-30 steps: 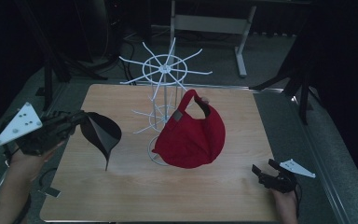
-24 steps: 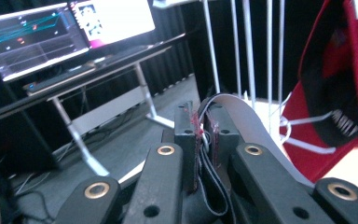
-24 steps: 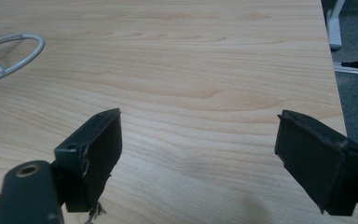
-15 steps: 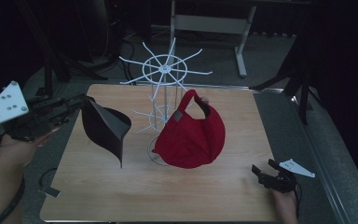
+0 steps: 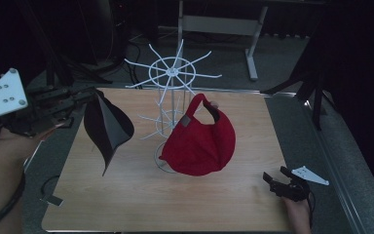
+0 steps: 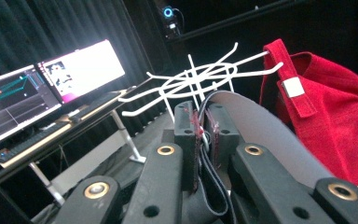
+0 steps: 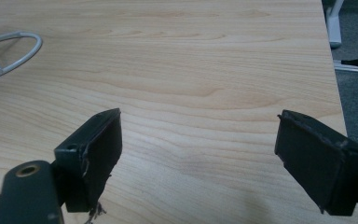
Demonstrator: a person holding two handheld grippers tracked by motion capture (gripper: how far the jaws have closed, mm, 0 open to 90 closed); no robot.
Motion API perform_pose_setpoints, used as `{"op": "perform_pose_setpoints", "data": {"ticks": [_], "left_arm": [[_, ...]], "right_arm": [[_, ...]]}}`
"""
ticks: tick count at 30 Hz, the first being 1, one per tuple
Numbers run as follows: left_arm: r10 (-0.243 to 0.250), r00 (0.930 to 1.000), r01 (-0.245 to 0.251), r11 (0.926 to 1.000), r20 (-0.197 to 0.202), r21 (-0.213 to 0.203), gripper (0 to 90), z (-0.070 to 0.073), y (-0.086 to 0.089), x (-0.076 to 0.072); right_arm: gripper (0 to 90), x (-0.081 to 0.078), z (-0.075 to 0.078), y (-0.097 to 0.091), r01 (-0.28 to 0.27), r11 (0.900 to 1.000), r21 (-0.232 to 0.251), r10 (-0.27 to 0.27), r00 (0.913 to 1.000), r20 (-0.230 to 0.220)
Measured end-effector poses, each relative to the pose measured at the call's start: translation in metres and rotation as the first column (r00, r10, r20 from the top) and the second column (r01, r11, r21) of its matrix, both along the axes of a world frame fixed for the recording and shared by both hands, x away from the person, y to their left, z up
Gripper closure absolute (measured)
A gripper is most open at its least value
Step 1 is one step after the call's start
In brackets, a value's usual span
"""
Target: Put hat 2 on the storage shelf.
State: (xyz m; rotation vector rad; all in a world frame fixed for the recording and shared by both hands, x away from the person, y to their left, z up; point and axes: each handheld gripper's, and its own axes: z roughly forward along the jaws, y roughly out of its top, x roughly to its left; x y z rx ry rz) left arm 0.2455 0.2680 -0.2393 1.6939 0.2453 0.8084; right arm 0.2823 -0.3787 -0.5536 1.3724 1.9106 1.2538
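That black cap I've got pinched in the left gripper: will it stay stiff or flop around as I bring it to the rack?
Probably floppy: the black cap sags below the left gripper, brim pointing down. It looks light, held by a thin edge clamped between the pads. It may swing, so the white rack could be fiddly to hook.

Black tongs (image 6: 204, 128) with brass screws, red-edged pads, grey 3-cornered plates.

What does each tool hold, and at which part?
The left tool grips the black cap at its edge. The right tool is open and holds nothing.
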Motion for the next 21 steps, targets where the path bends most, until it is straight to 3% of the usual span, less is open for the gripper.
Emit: {"op": "perform_pose_setpoints", "data": {"ticks": [8, 15, 21], "left_arm": [[-0.025, 0.9997, 0.025, 0.9997, -0.006, 0.001, 85.0, 0.011, -0.016, 0.012], [-0.031, 0.9992, 0.032, 0.9986, -0.024, 0.042, 85.0, 0.022, -0.036, 0.025], [-0.033, 0.9989, 0.034, 0.9987, -0.033, 0.039, 85.0, 0.028, -0.044, 0.034]], "right_arm": [[14.7, -0.001, 0.001, 0.0, 0.0, 1.0, 0.004, 0.0, 1.0, 0.002], [14.7, -0.001, 0.0, -0.001, -0.004, 1.0, 0.003, 0.004, 1.0, 0.001], [14.7, -0.001, 0.0, 0.0, -0.005, 1.0, 0.0, 0.005, 1.0, -0.003]]}}
